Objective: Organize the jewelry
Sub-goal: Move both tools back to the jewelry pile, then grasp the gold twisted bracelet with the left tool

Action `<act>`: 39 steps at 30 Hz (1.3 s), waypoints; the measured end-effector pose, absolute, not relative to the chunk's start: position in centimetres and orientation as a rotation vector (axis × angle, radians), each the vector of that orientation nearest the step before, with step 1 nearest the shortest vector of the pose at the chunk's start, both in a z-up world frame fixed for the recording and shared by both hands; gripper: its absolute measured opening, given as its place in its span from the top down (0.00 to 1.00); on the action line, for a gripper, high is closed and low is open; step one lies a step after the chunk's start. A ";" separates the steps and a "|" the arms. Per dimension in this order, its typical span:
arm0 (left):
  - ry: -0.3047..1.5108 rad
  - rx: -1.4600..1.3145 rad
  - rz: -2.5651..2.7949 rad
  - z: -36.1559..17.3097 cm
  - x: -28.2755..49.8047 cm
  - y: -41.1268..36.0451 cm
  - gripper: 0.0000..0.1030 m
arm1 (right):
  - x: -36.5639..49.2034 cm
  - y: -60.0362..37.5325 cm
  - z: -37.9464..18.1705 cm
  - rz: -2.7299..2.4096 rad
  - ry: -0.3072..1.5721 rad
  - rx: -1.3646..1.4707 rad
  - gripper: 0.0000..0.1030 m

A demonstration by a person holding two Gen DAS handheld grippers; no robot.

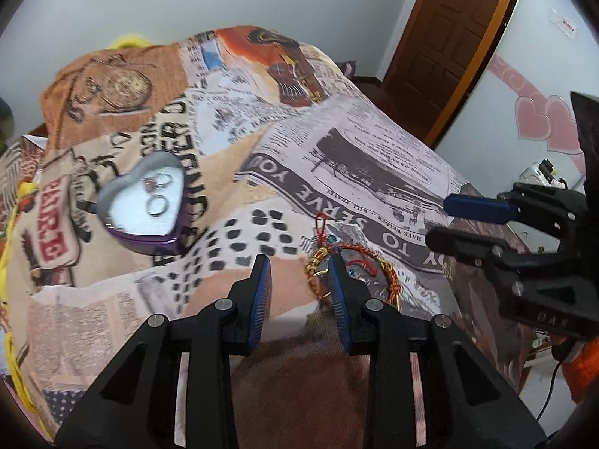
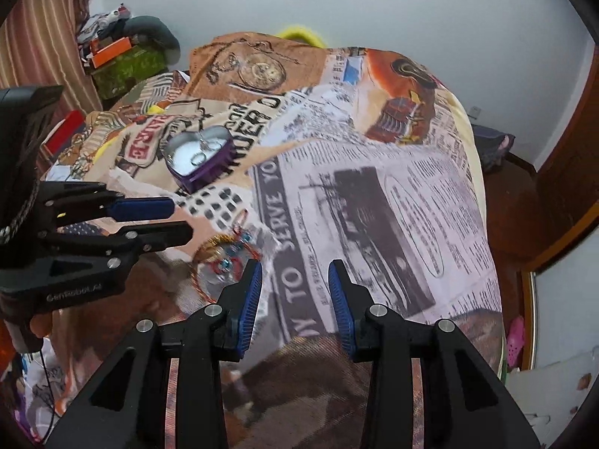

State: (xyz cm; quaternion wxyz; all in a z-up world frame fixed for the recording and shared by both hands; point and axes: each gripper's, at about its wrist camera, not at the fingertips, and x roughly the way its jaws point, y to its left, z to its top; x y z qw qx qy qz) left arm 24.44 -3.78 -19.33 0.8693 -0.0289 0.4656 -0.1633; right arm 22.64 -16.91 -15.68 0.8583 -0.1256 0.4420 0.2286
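Note:
A purple heart-shaped tin [image 1: 144,202] with a white lining holds rings [image 1: 159,204] on the printed bedspread; it also shows in the right wrist view [image 2: 200,159]. A pile of bracelets [image 1: 352,265] with red cord, gold links and blue beads lies just beyond my left gripper [image 1: 299,265], which is open and empty, its right fingertip over the pile. In the right wrist view the bracelets [image 2: 224,252] lie left of my right gripper [image 2: 295,271], also open and empty. Each gripper shows in the other's view: the right gripper [image 1: 445,220] and the left gripper [image 2: 179,220].
The bed is covered by a newspaper-print spread [image 2: 374,187]. A brown wooden door [image 1: 449,37] stands at the far right. Clutter and a green box [image 2: 123,63] sit past the bed's far left corner. A pink-heart wall [image 1: 539,119] is on the right.

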 end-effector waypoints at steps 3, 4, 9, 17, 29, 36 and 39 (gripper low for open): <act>1.003 -0.054 -0.350 -20.3 25.4 -4.5 0.79 | 22.6 -17.7 -16.2 0.481 0.941 -0.248 0.68; 1.011 -0.051 -0.345 -20.6 25.7 -4.6 0.81 | 22.7 -17.9 -16.3 0.481 0.944 -0.240 0.68; 1.039 -0.097 -0.364 -21.5 26.8 -4.4 0.92 | 22.9 -18.7 -17.0 0.482 0.966 -0.208 0.67; 1.030 -0.104 -0.367 -21.1 26.5 -4.4 0.97 | 22.9 -18.8 -17.2 0.482 0.964 -0.190 0.67; 0.856 -0.084 -0.364 -15.3 22.8 -3.3 0.97 | 22.5 -18.0 -16.0 0.491 0.939 -0.198 0.68; 0.830 -0.087 -0.300 -15.1 20.8 -0.3 0.97 | 22.4 -16.5 -15.9 0.514 0.940 -0.220 0.68; 0.840 -0.082 -0.270 -16.0 20.1 0.9 0.97 | 22.4 -15.7 -16.1 0.527 0.944 -0.237 0.68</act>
